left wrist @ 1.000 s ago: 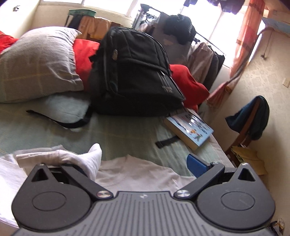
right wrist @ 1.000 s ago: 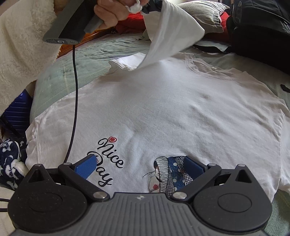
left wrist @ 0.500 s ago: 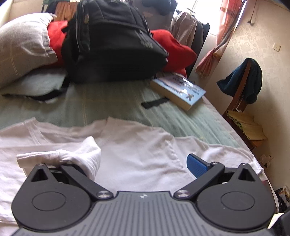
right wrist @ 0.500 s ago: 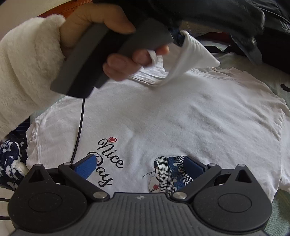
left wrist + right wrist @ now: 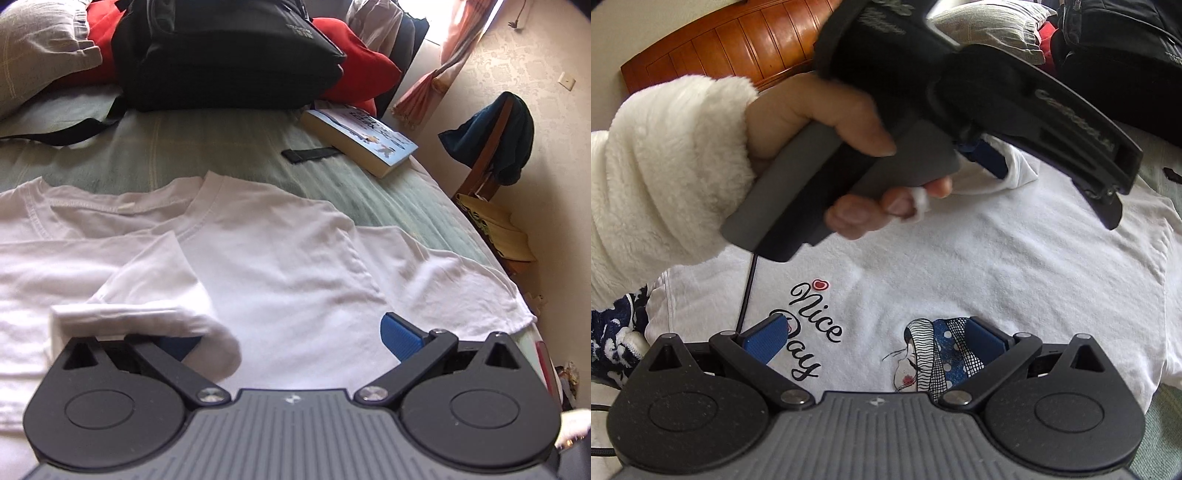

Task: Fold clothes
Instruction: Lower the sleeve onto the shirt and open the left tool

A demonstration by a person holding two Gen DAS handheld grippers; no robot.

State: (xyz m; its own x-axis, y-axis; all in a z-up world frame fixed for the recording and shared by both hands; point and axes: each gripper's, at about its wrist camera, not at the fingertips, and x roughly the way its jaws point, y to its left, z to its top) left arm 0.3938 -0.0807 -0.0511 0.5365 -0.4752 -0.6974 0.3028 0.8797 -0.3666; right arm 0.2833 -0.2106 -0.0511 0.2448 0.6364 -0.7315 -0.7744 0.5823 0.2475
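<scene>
Our left gripper, fingers spread wide, has the sleeve draped over its 9 o'clock finger; white T-shirt lies flat on the bed, body toward 12. Right gripper wide open, empty.

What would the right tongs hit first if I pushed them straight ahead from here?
Most likely the left hand holding the left tongs, which fills the view above the white T-shirt; depth is unclear.

The white T-shirt is soft, smooth cloth. The headboard is shiny wood. The sleeve looks fluffy. The book is paper.
</scene>
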